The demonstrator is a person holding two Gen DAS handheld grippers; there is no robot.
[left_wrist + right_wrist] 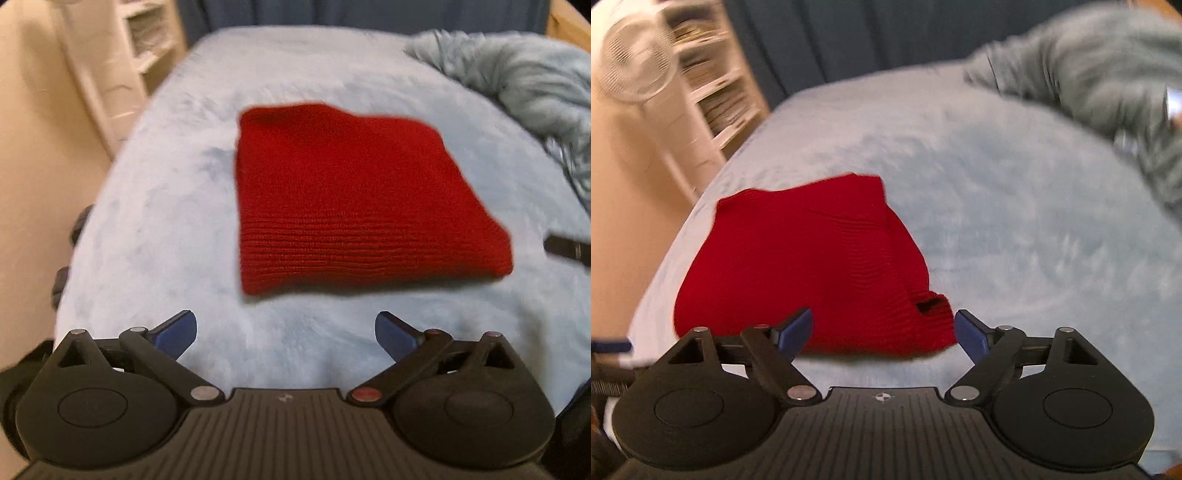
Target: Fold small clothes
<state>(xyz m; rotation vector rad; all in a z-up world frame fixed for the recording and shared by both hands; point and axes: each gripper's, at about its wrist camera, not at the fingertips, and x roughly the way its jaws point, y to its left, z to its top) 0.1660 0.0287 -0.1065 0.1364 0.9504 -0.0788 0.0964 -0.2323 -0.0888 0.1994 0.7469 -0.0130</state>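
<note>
Right wrist: right gripper (pixel 882 334) jaws wide, empty, near edge of red knit (pixel 798 266) between them. Left gripper (pixel 286 334) jaws wide, empty, short of knit (pixel 340 206). Knit lies folded on blue blanket (pixel 166 221). Risk: plush pile caught with knit; top layer alone lifts, fold slips. Beyond: grey bedding (pixel 1089 74) heaped far right, shelf (pixel 713 85), fan (pixel 635 62). Path unobstructed.

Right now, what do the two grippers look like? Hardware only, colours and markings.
Both look the same build. The left gripper has a black ribbed body, two round black side housings, black linkage arms with silver pins, one pivot cap reddish, and blue fingers. The right gripper matches, with all-silver pins and a small crosshair mark on the ribbed body. No cables or sleeves visible.
</note>
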